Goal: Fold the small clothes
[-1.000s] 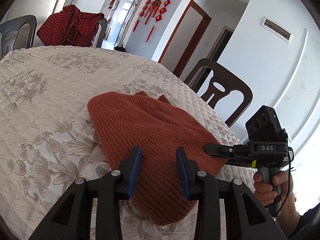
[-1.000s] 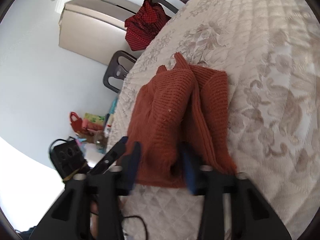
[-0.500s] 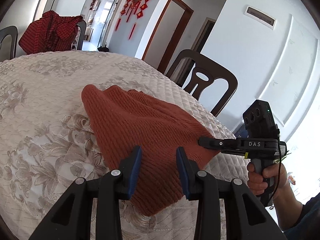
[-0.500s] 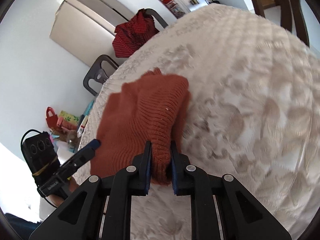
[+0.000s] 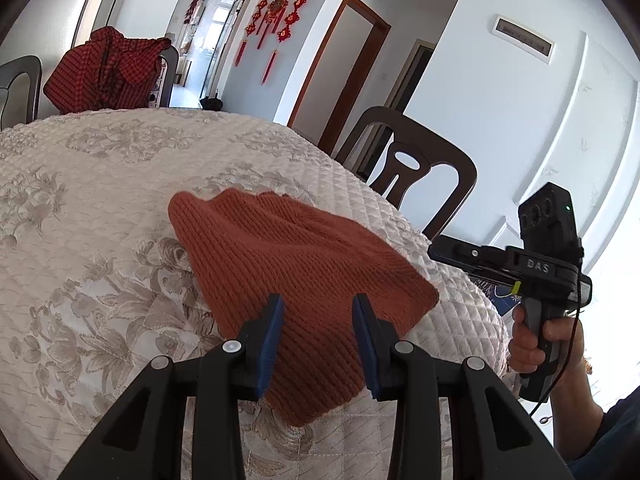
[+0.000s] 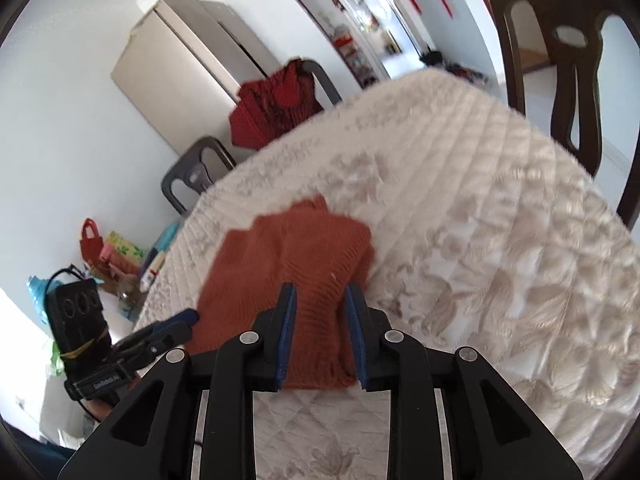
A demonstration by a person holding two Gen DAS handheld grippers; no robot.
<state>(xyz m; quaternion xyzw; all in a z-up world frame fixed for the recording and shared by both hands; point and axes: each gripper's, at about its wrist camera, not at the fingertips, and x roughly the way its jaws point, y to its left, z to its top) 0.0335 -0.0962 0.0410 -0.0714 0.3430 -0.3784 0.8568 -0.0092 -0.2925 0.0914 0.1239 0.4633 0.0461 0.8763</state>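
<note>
Risk was the rust-orange ribbed knit garment (image 5: 304,280), lying folded on the quilted floral worktop (image 5: 100,208), springing open as the right tool (image 6: 320,320) spread off it while the left tool (image 5: 318,336) hovered parted, empty.

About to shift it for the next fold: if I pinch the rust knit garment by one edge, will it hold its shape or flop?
The rust knit garment will probably flop: it lies in soft rumpled layers. Its ribbed knit should grip the pads, not slip. Pushed, it would likely bunch on the quilted tablecloth.
</note>
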